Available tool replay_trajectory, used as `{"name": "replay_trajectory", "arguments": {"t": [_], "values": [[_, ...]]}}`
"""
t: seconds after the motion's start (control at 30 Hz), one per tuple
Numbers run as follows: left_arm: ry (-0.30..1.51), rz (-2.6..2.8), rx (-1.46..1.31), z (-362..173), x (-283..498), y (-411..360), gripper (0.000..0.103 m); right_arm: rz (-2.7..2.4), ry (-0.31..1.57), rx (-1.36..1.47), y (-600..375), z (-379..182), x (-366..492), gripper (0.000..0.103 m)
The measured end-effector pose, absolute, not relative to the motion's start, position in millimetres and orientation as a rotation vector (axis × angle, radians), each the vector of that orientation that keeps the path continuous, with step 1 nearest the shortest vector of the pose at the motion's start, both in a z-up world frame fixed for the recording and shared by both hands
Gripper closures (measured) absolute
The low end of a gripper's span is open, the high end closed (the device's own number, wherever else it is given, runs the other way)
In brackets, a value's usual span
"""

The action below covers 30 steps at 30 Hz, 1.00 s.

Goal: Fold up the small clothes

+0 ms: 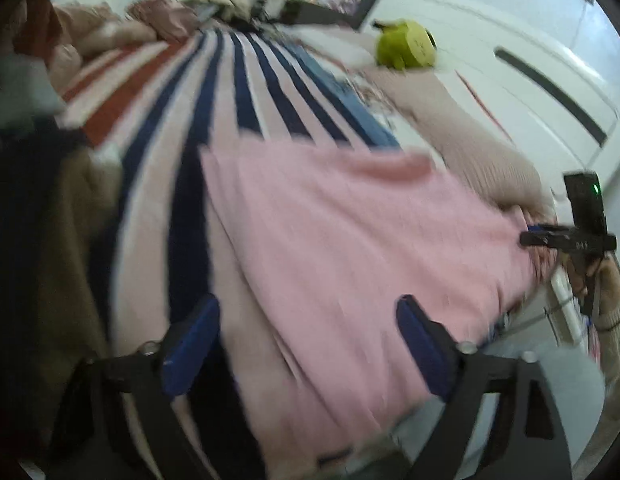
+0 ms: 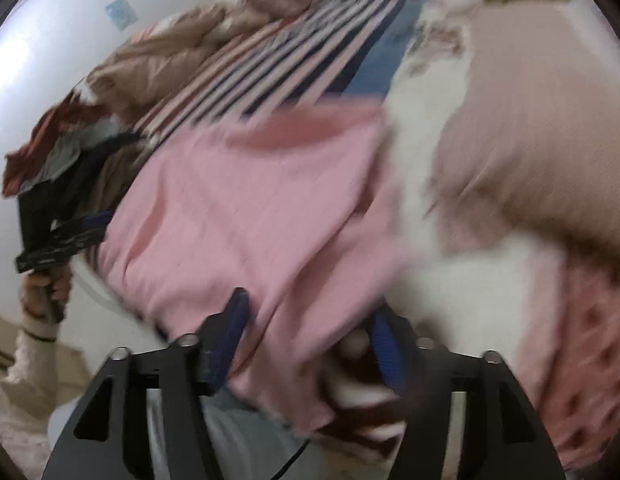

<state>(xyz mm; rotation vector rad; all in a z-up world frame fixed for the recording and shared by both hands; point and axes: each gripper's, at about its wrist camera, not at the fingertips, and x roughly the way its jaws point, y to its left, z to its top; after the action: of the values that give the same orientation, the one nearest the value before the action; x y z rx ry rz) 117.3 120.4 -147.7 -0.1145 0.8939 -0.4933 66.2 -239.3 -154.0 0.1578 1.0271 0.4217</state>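
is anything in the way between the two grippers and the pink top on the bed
Nothing visible. The pink top lies flat on the striped bedspread, right ahead of the open left gripper and the open right gripper. The clothes pile sits beside it.

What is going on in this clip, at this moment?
A person holding a gripper in each hand is folding a pink garment spread on a striped bedsheet. The left gripper is open above the garment's near edge, its blue-padded fingers spread wide with nothing clamped. The right gripper is also open over the opposite edge, the cloth lying loose between its fingers. A heap of other clothes waits beside it, and a green plush toy sits further up the bed. Both views are motion-blurred.
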Motion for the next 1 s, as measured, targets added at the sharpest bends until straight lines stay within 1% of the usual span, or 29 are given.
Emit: {"name": "replay_trajectory", "arguments": {"t": [0.03, 0.1, 0.17, 0.33, 0.37, 0.4, 0.43, 0.47, 0.5, 0.53, 0.57, 0.6, 0.67, 0.7, 0.77, 0.8, 0.83, 0.87, 0.9, 0.93, 0.97, 1.0], "values": [[0.887, -0.505, -0.135, -143, 131, 120, 0.013, 0.412, 0.999, 0.157, -242, -147, 74, 0.039], [0.881, -0.503, -0.139, -142, 162, 111, 0.010, 0.405, 0.965, 0.146, -243, -138, 95, 0.039], [0.894, -0.465, -0.114, -150, 189, 102, 0.010, 0.385, 0.960, 0.113, -234, -140, 119, 0.039], [0.963, -0.431, -0.115, -179, 254, 81, 0.011, 0.370, 1.022, 0.073, -215, -175, 188, 0.039], [0.963, -0.419, -0.101, -180, 259, 76, 0.014, 0.379, 1.038, 0.062, -209, -184, 200, 0.039], [0.961, -0.392, -0.070, -182, 267, 72, 0.029, 0.385, 1.053, 0.053, -204, -189, 208, 0.039], [0.964, -0.374, -0.052, -183, 272, 71, 0.041, 0.386, 1.065, 0.044, -200, -195, 217, 0.044], [0.971, -0.351, -0.039, -184, 275, 70, 0.066, 0.376, 1.067, 0.032, -196, -199, 225, 0.059], [0.973, -0.325, -0.035, -184, 277, 71, 0.083, 0.362, 1.058, 0.025, -195, -200, 229, 0.070], [0.961, -0.306, -0.040, -184, 280, 74, 0.089, 0.332, 1.034, 0.025, -196, -200, 233, 0.092], [0.951, -0.297, -0.049, -183, 282, 77, 0.094, 0.322, 1.029, 0.032, -198, -201, 234, 0.095], [0.944, -0.274, -0.073, -185, 286, 84, 0.095, 0.315, 1.026, 0.042, -200, -202, 236, 0.096], [0.956, -0.273, -0.126, -192, 292, 93, 0.095, 0.288, 1.024, 0.033, -202, -208, 241, 0.096], [0.959, -0.279, -0.165, -196, 296, 97, 0.093, 0.285, 1.024, 0.030, -201, -211, 243, 0.096], [0.954, -0.281, -0.197, -197, 294, 101, 0.092, 0.276, 1.023, 0.047, -201, -212, 243, 0.094], [0.951, -0.291, -0.208, -195, 294, 99, 0.083, 0.268, 1.023, 0.047, -201, -211, 242, 0.091], [0.954, -0.311, -0.217, -191, 290, 100, 0.076, 0.262, 1.025, 0.050, -202, -206, 238, 0.083], [0.949, -0.328, -0.222, -187, 286, 101, 0.055, 0.256, 1.024, 0.055, -204, -201, 233, 0.074], [0.937, -0.334, -0.222, -181, 278, 101, 0.035, 0.261, 1.015, 0.064, -206, -194, 225, 0.069], [0.903, -0.332, -0.221, -170, 265, 103, 0.029, 0.273, 0.998, 0.072, -209, -185, 217, 0.061], [0.869, -0.340, -0.219, -157, 250, 106, 0.021, 0.287, 0.978, 0.077, -210, -177, 206, 0.058], [0.856, -0.353, -0.221, -150, 238, 104, 0.015, 0.298, 0.961, 0.078, -211, -169, 197, 0.057]]}}
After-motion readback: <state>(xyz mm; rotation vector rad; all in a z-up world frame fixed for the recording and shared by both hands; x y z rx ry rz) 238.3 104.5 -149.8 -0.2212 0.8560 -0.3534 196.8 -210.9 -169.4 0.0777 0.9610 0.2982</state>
